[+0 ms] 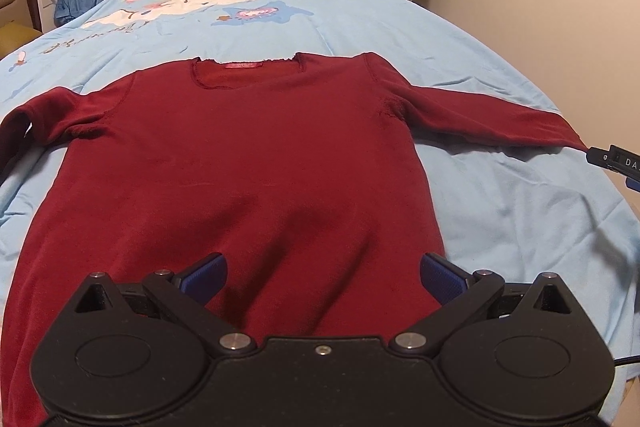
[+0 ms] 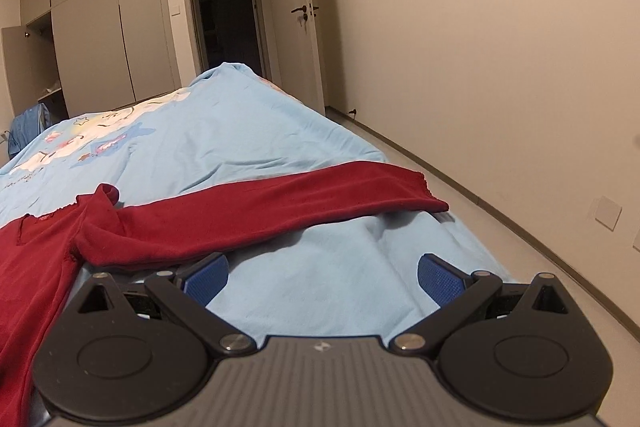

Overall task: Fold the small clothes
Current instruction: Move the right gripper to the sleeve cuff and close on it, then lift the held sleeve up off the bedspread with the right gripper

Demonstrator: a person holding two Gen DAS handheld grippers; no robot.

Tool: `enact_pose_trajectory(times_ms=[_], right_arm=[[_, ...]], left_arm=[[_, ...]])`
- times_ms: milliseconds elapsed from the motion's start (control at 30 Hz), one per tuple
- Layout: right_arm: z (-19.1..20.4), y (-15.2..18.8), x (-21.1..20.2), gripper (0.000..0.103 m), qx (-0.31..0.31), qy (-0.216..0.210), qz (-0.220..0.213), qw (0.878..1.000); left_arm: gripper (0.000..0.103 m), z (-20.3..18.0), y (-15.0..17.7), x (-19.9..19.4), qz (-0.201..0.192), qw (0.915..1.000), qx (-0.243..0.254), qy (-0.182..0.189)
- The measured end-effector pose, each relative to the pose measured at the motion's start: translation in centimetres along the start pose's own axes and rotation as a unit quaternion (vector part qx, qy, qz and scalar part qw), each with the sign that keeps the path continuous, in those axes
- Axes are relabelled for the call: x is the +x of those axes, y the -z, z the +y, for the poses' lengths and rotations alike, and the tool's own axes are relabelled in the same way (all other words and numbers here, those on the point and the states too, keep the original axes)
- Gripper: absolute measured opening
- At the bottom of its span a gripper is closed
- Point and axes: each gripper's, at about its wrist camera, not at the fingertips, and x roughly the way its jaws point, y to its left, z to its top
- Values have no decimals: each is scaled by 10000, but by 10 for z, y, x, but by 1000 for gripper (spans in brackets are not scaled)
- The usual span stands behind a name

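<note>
One dark red long-sleeved knit top [image 1: 240, 163] lies flat, front up, on a bed covered by a light blue cotton sheet [image 1: 500, 219] with a cartoon print at its far end. The fabric looks soft and slightly fuzzy, with a rough, frayed edge round the wide neckline and one small pink label inside the collar. Its two sleeves stretch out to either side.

The left claw [image 1: 322, 277] hovers over the hem end of the top, its two blue ribbed pads [image 1: 206, 277] spread wide apart with nothing between them; the body of the garment runs straight ahead of it. At the far right of that view, a black part of the other tool sits by the cuff of the sleeve.

The right claw [image 2: 322, 277] is likewise spread wide and holds nothing, its two blue textured pads [image 2: 440, 281] over wrinkled bare sheet [image 2: 320, 267]. One sleeve [image 2: 280, 211] lies across just ahead of it, cuff to the right, shoulder to the left.
</note>
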Motion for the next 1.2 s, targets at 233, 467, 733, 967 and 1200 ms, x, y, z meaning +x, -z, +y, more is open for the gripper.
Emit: enact_pose_trajectory(times_ms=[233, 467, 733, 967, 1200], right_arm=[[-13, -6, 34, 103, 374, -110, 344, 9986], [-46, -23, 54, 103, 1244, -274, 123, 9918], [-89, -40, 110, 87, 2299, -237, 210, 9727], [-106, -34, 140, 56, 2950, 108, 305, 9550], [-104, -34, 141, 12, 3015, 345, 147, 9527]], left_arm=[[102, 2, -4, 6, 11, 10000, -62, -51], [102, 3, -6, 6, -4, 10000, -55, -66], [102, 16, -11, -3, -143, 9995, -131, -259], [102, 32, -19, -13, -290, 9984, -270, -401], [102, 43, -24, -24, -448, 9974, -328, -454]])
